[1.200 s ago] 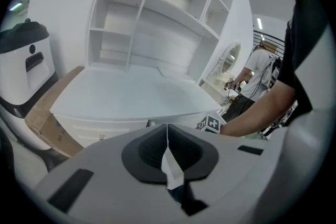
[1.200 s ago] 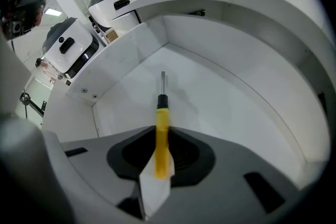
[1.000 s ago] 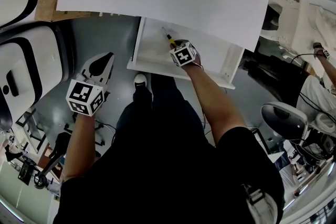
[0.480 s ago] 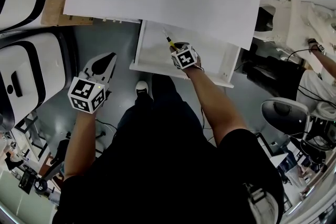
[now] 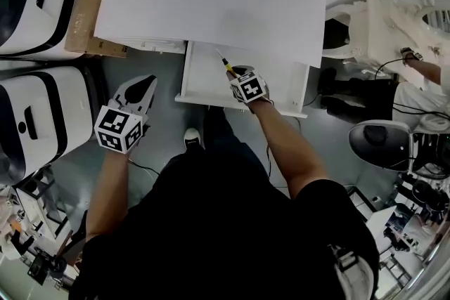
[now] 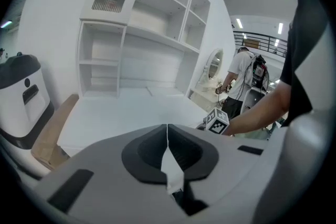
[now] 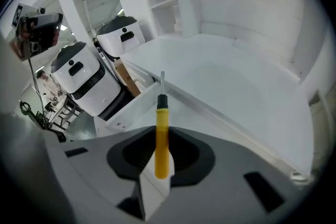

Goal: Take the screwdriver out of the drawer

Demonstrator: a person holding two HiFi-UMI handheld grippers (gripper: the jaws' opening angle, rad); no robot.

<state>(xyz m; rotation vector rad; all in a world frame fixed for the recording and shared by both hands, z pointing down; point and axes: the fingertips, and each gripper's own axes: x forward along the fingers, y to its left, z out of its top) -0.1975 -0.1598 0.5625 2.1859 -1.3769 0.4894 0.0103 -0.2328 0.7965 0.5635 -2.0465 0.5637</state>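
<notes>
Right gripper is clamping the screwdriver by its yellow handle. The pads are pressing on both sides of the handle, and the black collar and thin metal shaft are sticking out beyond the jaw tips. In the right gripper view the drawer is lying below and to the left of the shaft, pulled out and open. The tool is touching neither the drawer's floor nor its walls there. In the head view the screwdriver is showing over the drawer's opening, toward the back of the drawer. Its shaft is pointing at the white desktop, which is overhanging the drawer's rear part.

Left gripper is hanging to the left of the drawer, well apart from it, over the grey floor. Its jaws are lying together with nothing between them, and it is taking no part in the grip.

As a judgement, most of the task is looking done. The drawer is standing open, the tool is sitting firmly in the right gripper, and it is appearing lifted clear of the drawer's floor. What is remaining is to carry it out past the drawer's outline, since it is hanging over the drawer and not beside it. The task is naming no place to set it down. The shaft is sitting close to the desktop edge above the drawer, so drawing it out toward the drawer's front is seeming the safer way.
</notes>
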